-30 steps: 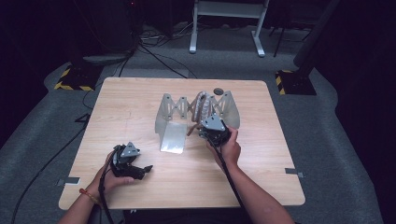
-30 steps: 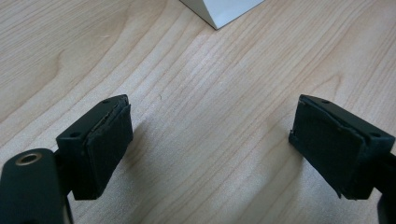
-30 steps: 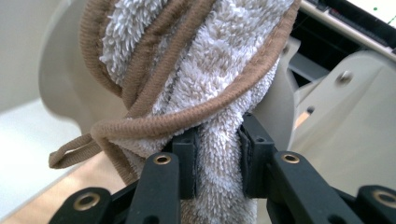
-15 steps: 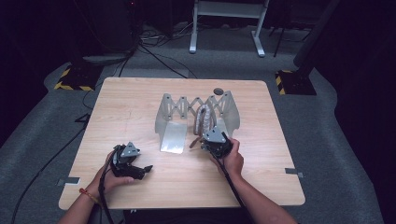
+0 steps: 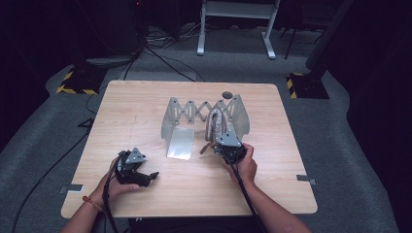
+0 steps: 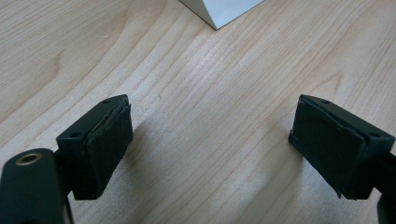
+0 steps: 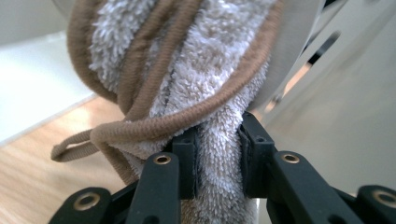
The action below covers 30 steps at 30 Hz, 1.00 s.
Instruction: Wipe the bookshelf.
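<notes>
A folded white towel with brown piping (image 5: 215, 125) hangs over an arm of the silver accordion rack (image 5: 180, 112) in the middle of the table. My right gripper (image 5: 217, 143) is shut on the towel's lower part. In the right gripper view the towel (image 7: 196, 70) bulges above the jaws, both pads pinch the pile, and a brown loop (image 7: 74, 144) dangles at the left. My left gripper (image 5: 149, 177) rests near the table's front left, held by a hand. Its pads (image 6: 105, 144) stand wide apart over bare wood with nothing between them.
The wooden table (image 5: 131, 111) holds the rack and a small round grommet (image 5: 226, 94) at its back edge. A corner of the rack's flat base plate (image 6: 219, 10) shows just ahead of the left gripper. Cables, floor stands and dark carpet surround the table.
My right gripper has moved down and toward the table's front with the towel in it. The left hand and its gripper have stayed in place.
</notes>
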### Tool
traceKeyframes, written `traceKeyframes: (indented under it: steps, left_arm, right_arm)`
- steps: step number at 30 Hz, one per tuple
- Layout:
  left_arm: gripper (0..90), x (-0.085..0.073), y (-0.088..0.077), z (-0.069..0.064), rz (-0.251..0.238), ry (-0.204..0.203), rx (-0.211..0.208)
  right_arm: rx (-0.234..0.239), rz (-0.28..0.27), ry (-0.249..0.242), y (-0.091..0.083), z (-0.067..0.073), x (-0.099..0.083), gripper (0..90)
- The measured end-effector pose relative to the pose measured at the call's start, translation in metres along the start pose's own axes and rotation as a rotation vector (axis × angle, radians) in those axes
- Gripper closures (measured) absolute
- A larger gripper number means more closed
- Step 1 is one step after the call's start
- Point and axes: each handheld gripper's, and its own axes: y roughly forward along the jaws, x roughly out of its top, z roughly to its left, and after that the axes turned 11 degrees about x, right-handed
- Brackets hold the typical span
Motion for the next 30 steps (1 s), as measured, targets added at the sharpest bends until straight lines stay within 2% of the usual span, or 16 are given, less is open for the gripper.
traceKeyframes:
  steps: [2, 6, 9, 11, 14, 16, 17, 19, 20, 22, 25, 27, 30]
  left_arm:
    - [13.4, 0.0, 0.0, 0.0, -0.002, -0.001, 0.002]
    - [13.4, 0.0, 0.0, 0.0, -0.002, -0.001, 0.002]
    - [13.5, 0.0, 0.0, 0.0, 0.0, 0.0, 0.001]
    - [13.4, 0.0, 0.0, 0.0, 0.0, 0.0, 0.002]
    - [13.4, 0.0, 0.0, -0.001, 0.003, 0.0, 0.007]
    - [13.5, 0.0, 0.0, -0.001, 0.001, -0.004, 0.008]
    - [13.5, 0.0, 0.0, -0.001, 0.002, -0.004, 0.008]
    - [13.5, 0.0, 0.0, -0.002, 0.002, -0.008, 0.009]
    - [13.5, 0.0, 0.0, -0.002, 0.003, -0.01, 0.011]
    - [13.5, 0.001, 0.0, -0.003, 0.004, -0.015, 0.016]
    - [13.7, 0.001, 0.0, -0.004, 0.002, -0.016, 0.022]
    - [13.7, 0.002, 0.001, -0.006, 0.002, -0.02, 0.022]
    - [14.4, 0.002, 0.001, -0.007, 0.001, -0.017, 0.022]
  right_arm:
    - [0.005, 0.011, 0.009, 0.002, -0.001, -0.001, 72.4]
    - [-0.017, -0.079, 0.012, -0.021, -0.006, 0.019, 72.2]
    - [-0.025, -0.105, 0.021, -0.027, -0.006, 0.02, 72.3]
    - [-0.012, -0.083, 0.027, -0.023, -0.005, 0.013, 72.4]
    - [0.027, 0.003, 0.046, -0.009, -0.003, -0.005, 72.4]
    - [0.033, 0.034, 0.046, -0.007, -0.002, -0.012, 72.3]
    - [0.046, 0.034, 0.055, -0.01, -0.004, -0.013, 72.3]
    - [0.051, -0.002, 0.079, -0.022, -0.011, -0.007, 72.2]
    - [0.042, -0.034, 0.082, -0.032, -0.015, -0.001, 72.2]
    - [0.029, -0.055, 0.072, -0.039, -0.019, 0.003, 72.2]
    - [0.028, -0.026, 0.063, -0.032, -0.019, -0.006, 72.2]
    - [0.04, 0.005, 0.077, -0.024, -0.02, -0.016, 72.2]
    - [0.033, 0.026, 0.091, -0.015, -0.024, -0.023, 72.2]
